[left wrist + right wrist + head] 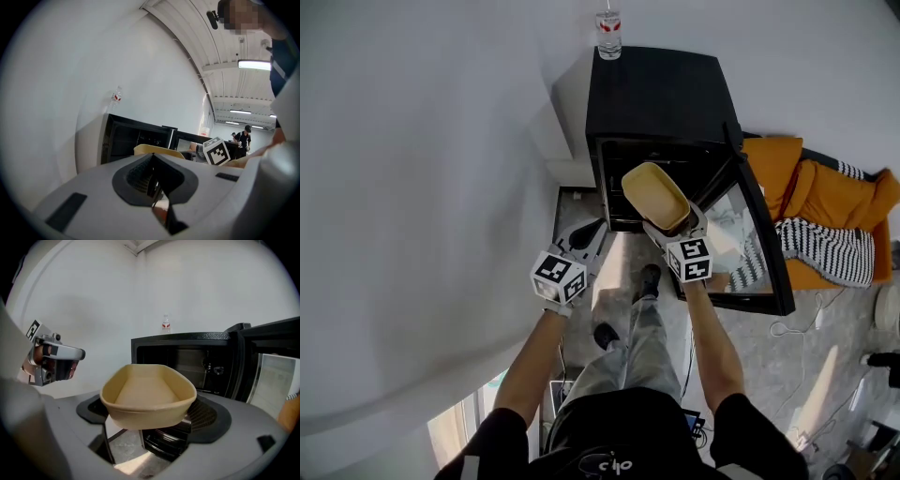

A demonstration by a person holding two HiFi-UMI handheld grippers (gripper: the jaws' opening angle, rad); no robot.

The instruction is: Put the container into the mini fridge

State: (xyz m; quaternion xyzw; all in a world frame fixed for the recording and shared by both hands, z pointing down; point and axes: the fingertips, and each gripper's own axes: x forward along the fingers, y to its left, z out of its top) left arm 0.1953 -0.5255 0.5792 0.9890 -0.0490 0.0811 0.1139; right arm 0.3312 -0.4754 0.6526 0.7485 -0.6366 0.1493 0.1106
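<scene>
- The jaws of the right gripper (673, 228) stand wide apart and are clamped on the near end of the container (654, 194). One pad presses on each of its long sides.
- In the right gripper view the container (145, 390) is a tan, empty, oblong tub with its open side up. It sits squarely between the jaws of the right gripper (150, 412), and most of its length sticks out past them towards the mini fridge (187, 352).
- The jaws of the left gripper (152, 176) are closed together, with nothing between them.
- In the head view the left gripper (581, 239) is to the left of the right one, lower and apart from the container. It points at the fridge's lower left corner.
- The container is held in the air just in front of the open front of the mini fridge (661, 94). It is outside the compartment and touches neither the cabinet nor the door.
- The black fridge stands on the floor against a white wall. Its door (764, 244) is swung fully open to the right.
- A water bottle (608, 33) with a red label stands upright on top of the fridge, at its back edge.
- Right of the door lie an orange cushion (834, 197) and a black-and-white striped cloth (825, 248).
</scene>
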